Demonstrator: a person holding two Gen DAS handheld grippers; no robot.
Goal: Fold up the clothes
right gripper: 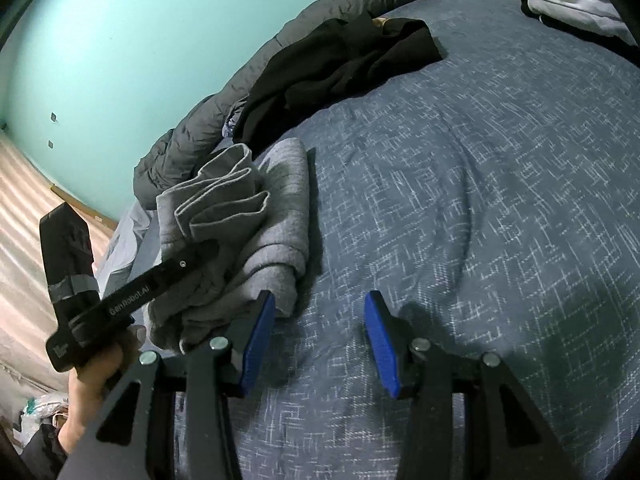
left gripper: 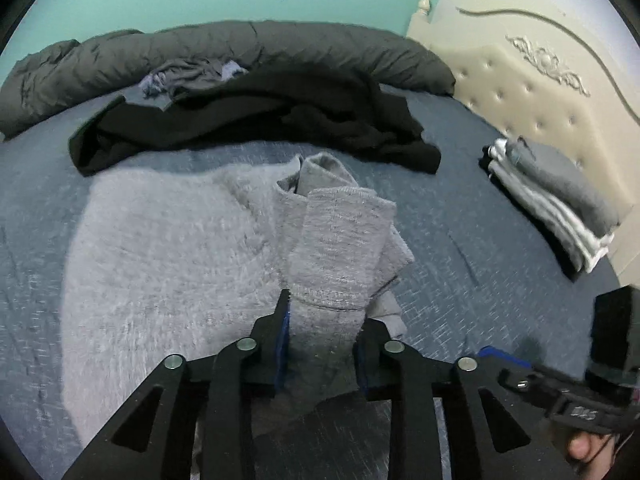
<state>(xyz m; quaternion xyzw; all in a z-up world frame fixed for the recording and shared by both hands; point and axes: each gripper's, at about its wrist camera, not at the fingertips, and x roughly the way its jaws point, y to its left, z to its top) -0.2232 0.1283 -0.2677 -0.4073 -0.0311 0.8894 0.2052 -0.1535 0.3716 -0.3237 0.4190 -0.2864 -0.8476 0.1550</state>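
A light grey knit garment point(left gripper: 160, 248) lies spread on the blue bed sheet point(left gripper: 460, 240), with one part bunched and lifted in folds. My left gripper point(left gripper: 324, 320) is shut on that bunched part, and grey fabric fills the gap between its blue pads. In the right wrist view the same grey garment point(right gripper: 248, 216) hangs in folds at the left, with a black finger point(right gripper: 172, 268) of the left gripper across it. My right gripper point(right gripper: 320, 300) stands open just right of the bunch, over bare sheet, with nothing between its pads.
A crumpled black garment point(left gripper: 260, 120) lies behind the grey one. A dark grey duvet point(left gripper: 240, 48) is rolled along the far edge by the turquoise wall. A folded stack of clothes point(left gripper: 548, 200) sits near the cream headboard point(left gripper: 540, 80). A hand point(right gripper: 100, 368) holds the left gripper.
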